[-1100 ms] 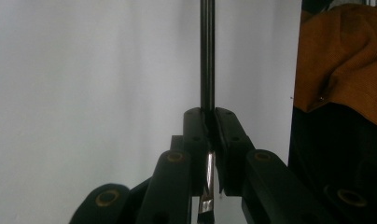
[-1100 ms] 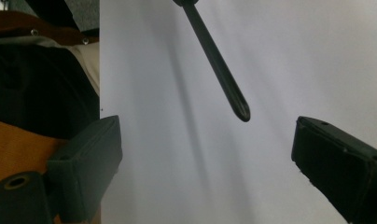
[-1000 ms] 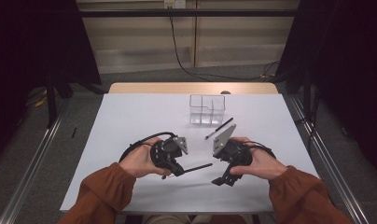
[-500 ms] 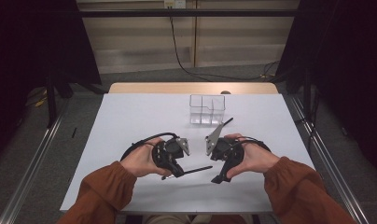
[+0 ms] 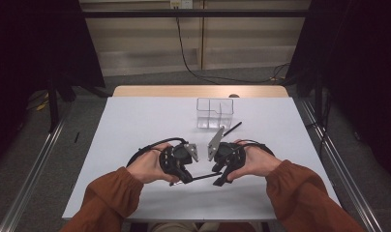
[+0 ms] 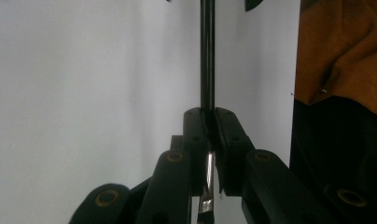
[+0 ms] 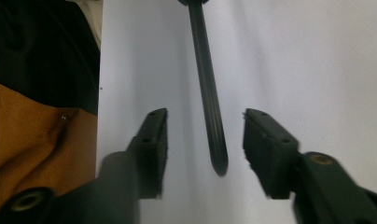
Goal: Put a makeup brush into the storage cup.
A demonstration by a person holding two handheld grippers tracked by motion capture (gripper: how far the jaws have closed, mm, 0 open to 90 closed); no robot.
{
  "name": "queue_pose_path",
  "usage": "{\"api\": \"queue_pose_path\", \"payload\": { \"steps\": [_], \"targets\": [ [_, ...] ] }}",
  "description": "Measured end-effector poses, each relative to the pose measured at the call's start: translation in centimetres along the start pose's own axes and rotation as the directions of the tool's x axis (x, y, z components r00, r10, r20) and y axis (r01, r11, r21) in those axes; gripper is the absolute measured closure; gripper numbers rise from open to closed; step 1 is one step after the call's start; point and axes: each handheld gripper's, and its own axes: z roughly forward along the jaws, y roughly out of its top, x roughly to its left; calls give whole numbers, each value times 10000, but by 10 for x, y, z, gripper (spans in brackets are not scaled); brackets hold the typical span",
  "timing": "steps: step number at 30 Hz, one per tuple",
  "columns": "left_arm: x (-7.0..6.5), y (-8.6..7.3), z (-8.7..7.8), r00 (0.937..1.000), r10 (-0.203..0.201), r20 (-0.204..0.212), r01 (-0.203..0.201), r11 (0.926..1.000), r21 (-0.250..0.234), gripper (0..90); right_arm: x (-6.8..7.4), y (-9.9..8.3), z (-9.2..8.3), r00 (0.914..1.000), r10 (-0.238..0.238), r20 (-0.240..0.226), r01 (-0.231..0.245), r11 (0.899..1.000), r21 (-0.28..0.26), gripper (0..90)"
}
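- Far left of the high view: my left forearm in a rust-orange sleeve (image 5: 109, 193) comes up from the bottom edge. A black cable loops out from the left tool across the white worktop (image 5: 135, 121).
- Left tool (image 5: 183, 173), low and a little left of centre on the worktop. I read it as clamped: in the left gripper view the two black jaws stand pressed together on a thin black rod (image 6: 206, 56), with a shiny metal stretch of it showing just below the pads.
- The rod (image 5: 203, 177) lies nearly level between my two hands in the high view, close over the worktop; whether it touches the surface I cannot tell from here. Its left end sits in the left tool, its free end reaches toward the right tool.
- Right tool (image 5: 221, 178), just right of centre, facing the left one. Its jaws have just been closing, but in the right gripper view they stand apart on either side of the rod's rounded tip (image 7: 218, 161), with a clear gap each side, so no grip yet.
- Farther back, right of centre: a clear plastic box (image 5: 215, 113) with dividers, well apart from both tools. A second dark stick (image 5: 232, 128) lies slanted just in front of it.
- Far right: my right sleeve (image 5: 305, 193).
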Motion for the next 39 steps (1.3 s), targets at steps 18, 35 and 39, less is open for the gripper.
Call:
{"api": "queue_pose_path", "payload": {
  "steps": [18, 35, 39],
  "targets": [
    [0, 0, 2, 10000, -61, -41, 60, 9999, -133, 840, -4, 5, 4, 9995, -206, -222, 204, 9997, -109, 776],
    [0, 0, 3, 9998, 206, 32, -206, 9997, -112, 839, -6, 2, 10, 9980, -302, -562, 297, 9995, -103, 831],
    [1, -1, 3, 9999, 107, 78, -105, 9994, -315, 836, -5, 1, 9, 9980, -372, -501, 365, 9992, -153, 835]
  ]
}}
